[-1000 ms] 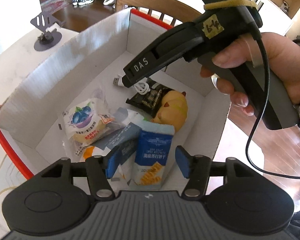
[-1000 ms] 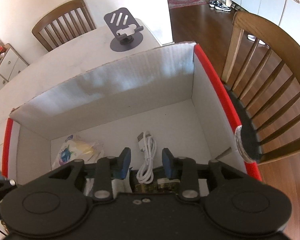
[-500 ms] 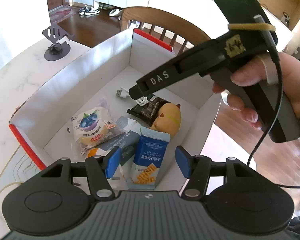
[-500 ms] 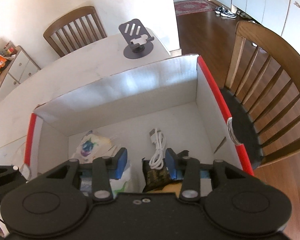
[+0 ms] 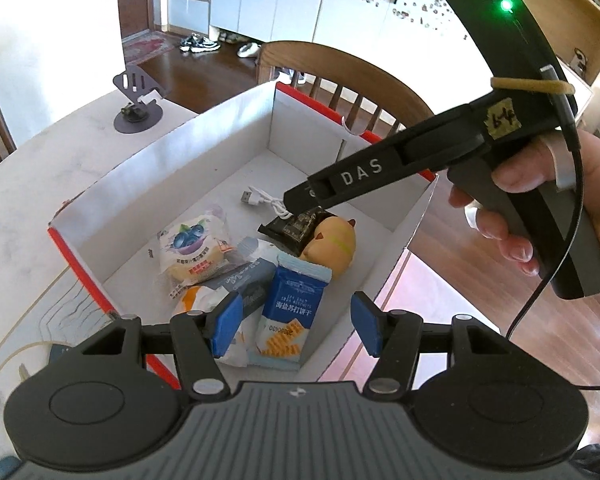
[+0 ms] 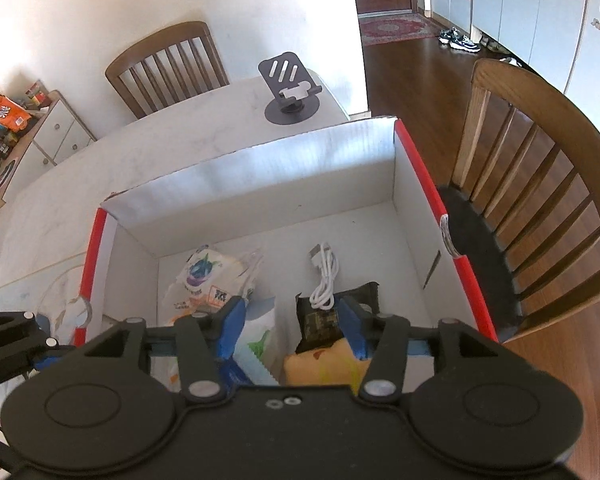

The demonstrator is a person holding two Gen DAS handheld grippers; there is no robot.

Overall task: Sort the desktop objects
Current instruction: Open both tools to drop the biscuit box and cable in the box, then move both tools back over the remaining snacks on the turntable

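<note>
White cardboard box (image 5: 204,152) with red edges sits on a pale table, below both grippers. Left gripper (image 5: 296,326) hangs over its near end, blue pads apart and empty, with a blue cracker packet (image 5: 292,312) directly beneath them. Right gripper (image 6: 290,328) is opening, nothing clamped; a white cable (image 6: 323,276) and a dark snack packet (image 6: 323,320) lie just beyond its pads, a yellow plush toy (image 6: 323,364) under them. To finish cleanly, I judge each should lift straight up clear of the walls, pads wide, before seeking anything else.
</note>
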